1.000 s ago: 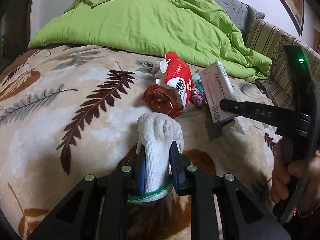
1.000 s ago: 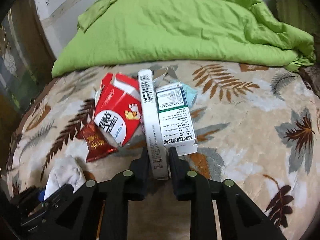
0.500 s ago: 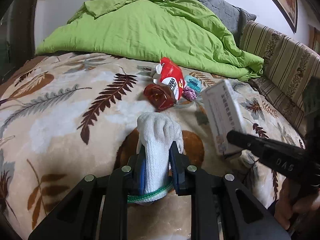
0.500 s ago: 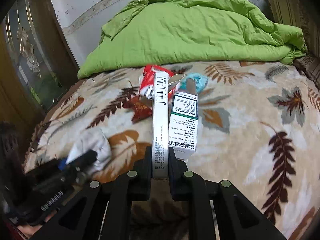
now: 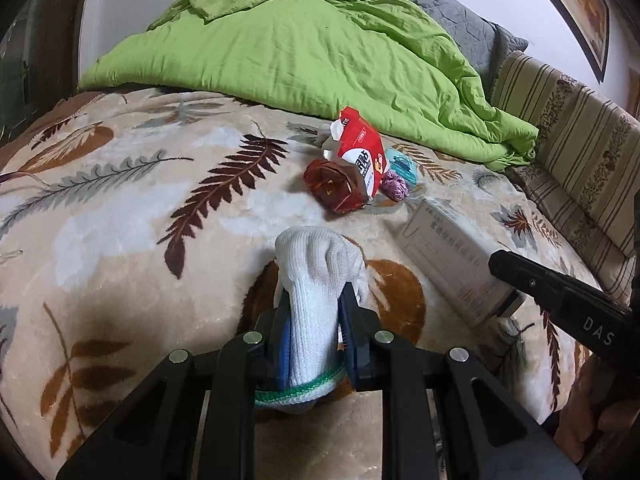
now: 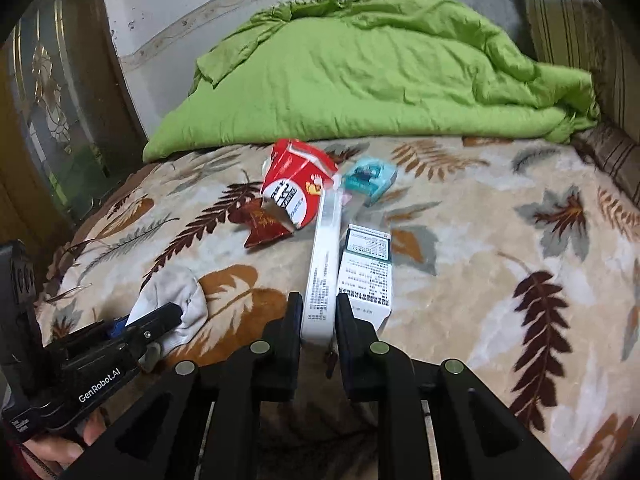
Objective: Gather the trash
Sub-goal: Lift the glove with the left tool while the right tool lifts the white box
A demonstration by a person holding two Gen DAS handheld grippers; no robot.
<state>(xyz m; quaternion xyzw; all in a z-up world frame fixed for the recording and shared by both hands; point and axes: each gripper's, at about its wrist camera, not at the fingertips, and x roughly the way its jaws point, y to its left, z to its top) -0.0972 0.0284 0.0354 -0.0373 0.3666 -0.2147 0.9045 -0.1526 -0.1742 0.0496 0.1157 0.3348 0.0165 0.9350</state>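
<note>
A bed blanket printed with brown and grey leaves fills both views, and a crumpled green quilt lies heaped along its far side against the wall. A striped cushion runs down the right edge in the left wrist view.

The left gripper is clamped on a white knitted glove, pinched near its green-edged cuff, with the fingers of the glove flopping forward above the blanket. The right gripper has 2 flat white boxes at its jaws: the tall narrow one stands on edge between the pads, which have just eased apart a little yet look to be touching its sides, though blur makes that contact hard to judge. The second box, with a teal band, leans against it on the right.

Further back on the blanket sits a small heap of trash: a torn red and white carton, a dark red crinkled wrapper touching it, a teal packet, and a small purple wad.
</note>
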